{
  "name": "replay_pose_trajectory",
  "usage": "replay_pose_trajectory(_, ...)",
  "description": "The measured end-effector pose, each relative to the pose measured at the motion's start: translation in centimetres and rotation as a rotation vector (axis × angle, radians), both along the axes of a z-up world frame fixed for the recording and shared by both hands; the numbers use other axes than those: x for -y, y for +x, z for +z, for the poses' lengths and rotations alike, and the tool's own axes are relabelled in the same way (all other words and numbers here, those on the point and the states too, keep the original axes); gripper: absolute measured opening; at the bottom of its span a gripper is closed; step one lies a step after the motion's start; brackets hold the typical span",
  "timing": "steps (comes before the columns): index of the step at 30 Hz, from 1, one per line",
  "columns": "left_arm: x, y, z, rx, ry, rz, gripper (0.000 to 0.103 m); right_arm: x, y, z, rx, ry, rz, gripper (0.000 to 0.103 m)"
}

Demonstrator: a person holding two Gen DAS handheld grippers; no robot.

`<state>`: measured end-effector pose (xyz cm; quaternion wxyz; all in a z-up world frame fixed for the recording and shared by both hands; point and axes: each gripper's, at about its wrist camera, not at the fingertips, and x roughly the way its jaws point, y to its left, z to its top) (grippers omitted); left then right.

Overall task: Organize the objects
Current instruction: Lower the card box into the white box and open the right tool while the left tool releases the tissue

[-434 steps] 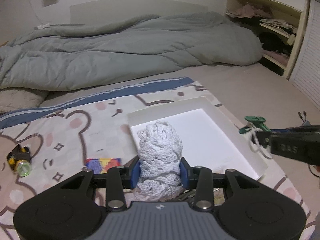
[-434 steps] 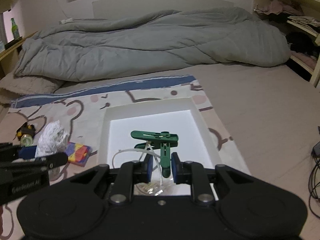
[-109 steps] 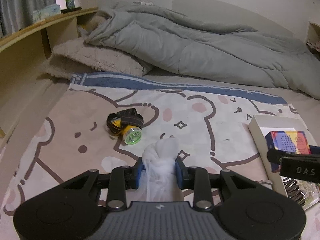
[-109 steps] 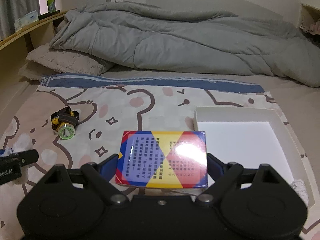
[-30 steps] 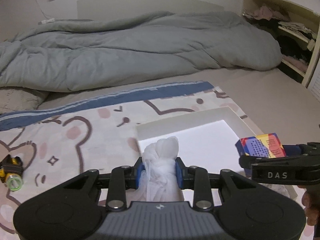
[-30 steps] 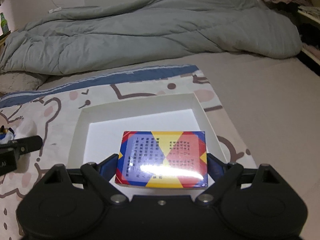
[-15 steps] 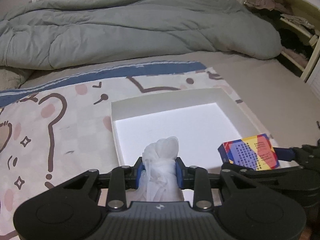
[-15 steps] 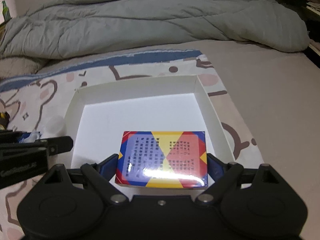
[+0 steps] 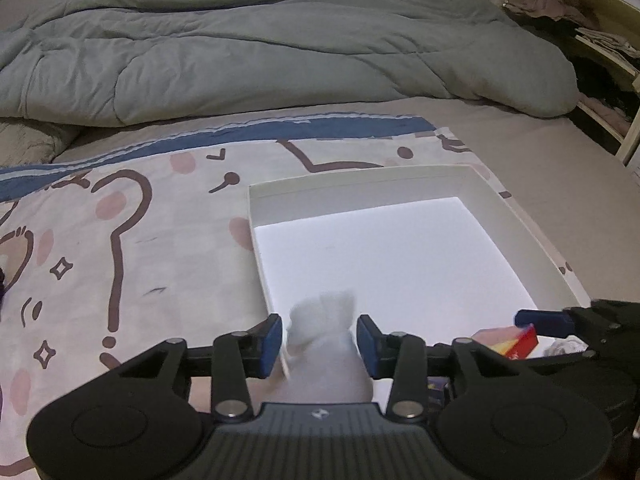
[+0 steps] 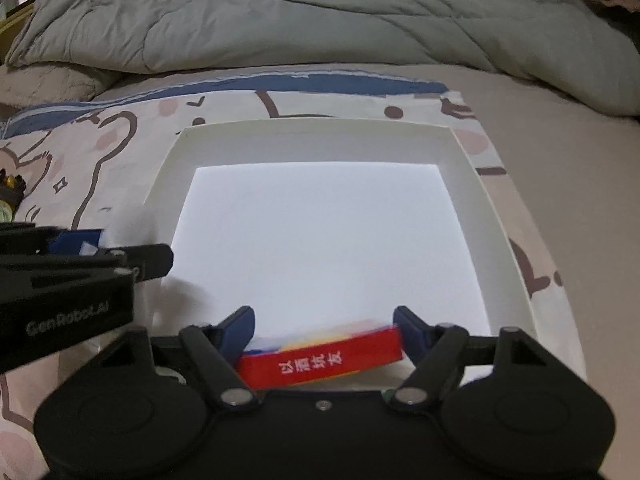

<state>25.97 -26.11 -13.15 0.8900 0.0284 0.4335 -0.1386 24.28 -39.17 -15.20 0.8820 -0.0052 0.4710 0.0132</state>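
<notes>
The soft, light white cloth (image 9: 320, 320) is being released by the opening left gripper (image 9: 319, 340) at the near left of the white tray (image 10: 472, 168), while the stiff, light card box (image 10: 320, 354), best held by its short ends, lies loose between the closing fingers of the right gripper (image 10: 325, 334).

The white tray (image 10: 472, 184) looks like smooth matt card, its floor glaring bright. In its near corner lies a glossy printed carton (image 10: 320, 354). Beside the tray's left wall, a soft white cloth bundle (image 9: 322, 320) — blurred. Behind the tray, a quilted grey duvet (image 9: 280, 52) — matt cloth.

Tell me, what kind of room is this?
Most likely a bedroom: a rumpled grey duvet lies across a bed, a cartoon-print sheet is spread in front, and open shelves hold folded clothes.
</notes>
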Motion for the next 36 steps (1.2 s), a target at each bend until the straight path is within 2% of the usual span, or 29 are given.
replay_pose_trajectory(1, -0.1, 0.0, 0.0, -0.001, 0.000, 0.001, 0.045, 0.2, 0.0, 0.0, -0.001, 0.013, -0.014, 0.081)
replay_pose_trajectory(5, -0.7, -0.1, 0.2, 0.000, 0.006, 0.009, 0.045, 0.3, -0.2, 0.0, -0.013, 0.011, -0.015, 0.082)
replay_pose_trajectory(14, -1.7, -0.3, 0.2, -0.009, 0.021, 0.028, 0.045, 1.1, -2.0, 2.4, -0.031, 0.032, 0.102, 0.082)
replay_pose_trajectory(20, -2.1, -0.7, 0.2, -0.004, 0.021, 0.031, 0.045, 1.7, -3.0, 2.5, -0.112, -0.022, 0.157, 0.068)
replay_pose_trajectory(24, -2.1, -0.7, 0.1, -0.009, 0.025, 0.034, 0.045, 2.0, -3.0, 1.6, -0.141, -0.055, 0.133, 0.064)
replay_pose_trajectory(26, -2.0, -0.7, 0.0, -0.011, 0.027, 0.032, 0.045, 1.9, -2.7, 0.8, -0.140, -0.097, 0.107, 0.064)
replay_pose_trajectory(31, -1.9, -1.0, -0.2, -0.019, 0.036, 0.022, 0.045, 1.7, -1.5, -0.4, -0.115, -0.131, -0.003, 0.065)
replay_pose_trajectory(36, -2.0, -1.4, -0.1, -0.017, 0.057, 0.011, 0.045, 1.6, -1.7, 0.4, -0.113, -0.078, 0.023, 0.069)
